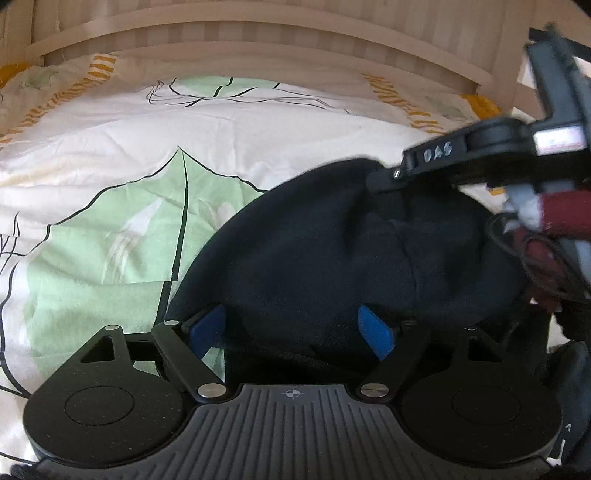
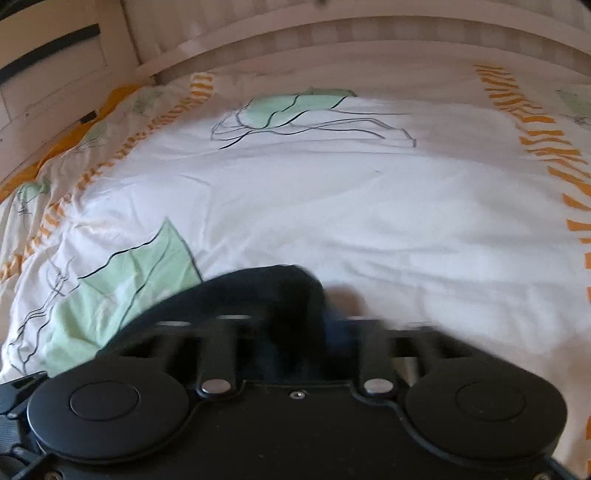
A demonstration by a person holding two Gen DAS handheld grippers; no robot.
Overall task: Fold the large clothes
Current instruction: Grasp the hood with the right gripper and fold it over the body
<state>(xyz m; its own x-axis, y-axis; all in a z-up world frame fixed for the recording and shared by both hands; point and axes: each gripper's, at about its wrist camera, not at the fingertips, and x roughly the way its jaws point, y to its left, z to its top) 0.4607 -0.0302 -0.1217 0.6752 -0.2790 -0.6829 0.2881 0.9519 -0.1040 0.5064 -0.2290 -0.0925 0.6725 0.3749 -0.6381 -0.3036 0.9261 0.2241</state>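
Observation:
A dark navy garment (image 1: 332,251) lies bunched on the bed cover. My left gripper (image 1: 295,330) hovers at its near edge with both blue pads (image 1: 375,332) spread wide apart; the cloth lies between them but is not pinched. My right gripper (image 1: 388,177) enters the left wrist view from the upper right and its tip is on the garment's far edge. In the right wrist view the garment (image 2: 258,295) rises in a fold between the blurred fingers of the right gripper (image 2: 295,332), which looks closed on it.
The white bed cover (image 2: 332,192) with green leaf prints and orange stripes fills both views. A pale wooden bed frame (image 1: 258,33) runs along the far side. A hand in a maroon sleeve (image 1: 561,218) holds the right gripper.

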